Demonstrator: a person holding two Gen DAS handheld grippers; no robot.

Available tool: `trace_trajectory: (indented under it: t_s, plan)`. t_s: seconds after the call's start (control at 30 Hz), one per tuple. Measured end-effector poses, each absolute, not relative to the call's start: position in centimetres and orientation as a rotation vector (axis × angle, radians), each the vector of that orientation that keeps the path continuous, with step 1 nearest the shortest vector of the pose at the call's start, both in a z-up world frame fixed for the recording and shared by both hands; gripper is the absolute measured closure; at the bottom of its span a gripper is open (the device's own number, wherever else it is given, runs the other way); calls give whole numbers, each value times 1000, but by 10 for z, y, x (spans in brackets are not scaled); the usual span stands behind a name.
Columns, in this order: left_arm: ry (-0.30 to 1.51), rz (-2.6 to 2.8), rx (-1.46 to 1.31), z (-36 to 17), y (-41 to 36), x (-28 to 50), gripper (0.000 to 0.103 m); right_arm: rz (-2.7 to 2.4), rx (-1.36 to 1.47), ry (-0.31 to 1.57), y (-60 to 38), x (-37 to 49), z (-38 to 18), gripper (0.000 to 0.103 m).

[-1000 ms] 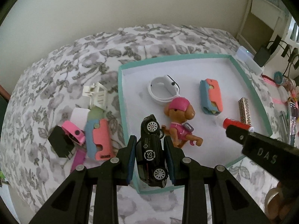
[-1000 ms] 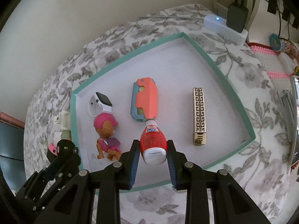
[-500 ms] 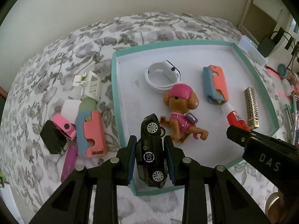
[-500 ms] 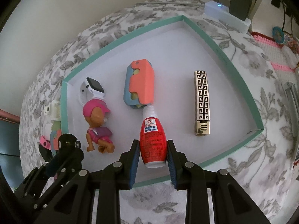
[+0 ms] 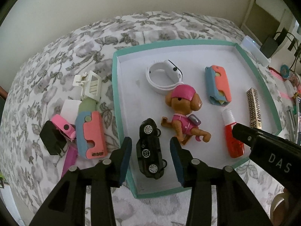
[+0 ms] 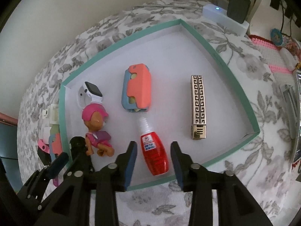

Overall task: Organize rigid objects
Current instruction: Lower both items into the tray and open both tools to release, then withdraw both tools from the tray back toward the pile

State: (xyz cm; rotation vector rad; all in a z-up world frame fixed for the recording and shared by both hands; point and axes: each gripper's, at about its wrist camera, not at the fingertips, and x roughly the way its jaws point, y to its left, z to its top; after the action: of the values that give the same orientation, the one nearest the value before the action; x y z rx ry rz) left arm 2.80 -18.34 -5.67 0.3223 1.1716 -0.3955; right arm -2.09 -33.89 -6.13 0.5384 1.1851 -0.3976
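Floral bedding (image 5: 154, 24) carries the teal-rimmed tray (image 5: 115, 98) that collects the rigid items. Left wrist view: your left gripper (image 5: 150, 151), jaws just opened, stands released around the black toy car (image 5: 150, 150), which lies on its side inside the tray's near corner; more items wait outside on the bedding. Right wrist view: your right gripper (image 6: 153, 156), likewise just opened, straddles the red bottle (image 6: 153, 155), laid down near the tray's front rim.

I count six things in one teal tray (image 5: 120, 116): one toy car (image 5: 149, 148), one dog figure (image 5: 183, 109), one red bottle (image 6: 154, 155), one white watch (image 5: 165, 75), one gold harmonica (image 6: 198, 109), one coral-blue gadget (image 6: 137, 89); a second coral-blue gadget outside (image 5: 92, 135)
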Motion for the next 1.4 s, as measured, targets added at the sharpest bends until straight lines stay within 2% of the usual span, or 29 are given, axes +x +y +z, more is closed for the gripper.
trace_trajectory:
  t_s: [0.13, 0.23, 0.43, 0.53, 0.6, 0.7, 0.77, 0.8, 0.93, 1.0, 1.13, 1.2, 1.27, 1.33, 1.4]
  plan:
    - [1129, -393, 287, -42, -179, 30, 59, -403, 513, 1156, -338, -22, -49, 61]
    - [1102, -378, 257, -32, -173, 32, 51, -412, 481, 1125, -336, -22, -36, 61]
    - [1078, -339, 192, -22, -160, 40, 51, -421, 449, 1097, -333, -22, -23, 59]
    - [1081, -309, 174, -21, -153, 44, 50, -422, 437, 1101, -330, -21, -25, 53]
    - [1080, -284, 166, -21, -147, 47, 50, -421, 432, 1100, -329, -20, -26, 42]
    - [1078, -243, 146, -21, -138, 51, 47, -422, 402, 1101, -325, -18, -27, 35]
    - [1078, -214, 135, -21, -133, 53, 27, -426, 389, 1101, -323, -17, -28, 30]
    - [1077, -202, 128, -21, -130, 54, 26, -426, 380, 1100, -322, -17, -28, 26]
    - [1074, -167, 123, -22, -124, 57, 25, -427, 352, 1101, -319, -15, -30, 21]
    - [1075, -155, 119, -22, -121, 58, 24, -426, 339, 1104, -318, -14, -31, 15]
    - [1084, -140, 95, -24, -114, 61, 24, -423, 326, 1104, -316, -13, -32, 13]
    - [1088, -136, 83, -25, -111, 63, 22, -420, 322, 1104, -315, -13, -32, 13]
    - [1093, -129, 68, -25, -107, 65, 13, -420, 318, 1104, -314, -12, -33, 12]
    - [1095, -121, 52, -26, -103, 67, 12, -422, 311, 1104, -313, -12, -33, 11]
    - [1094, -109, 41, -26, -99, 68, 12, -422, 305, 1102, -313, -11, -33, 0]
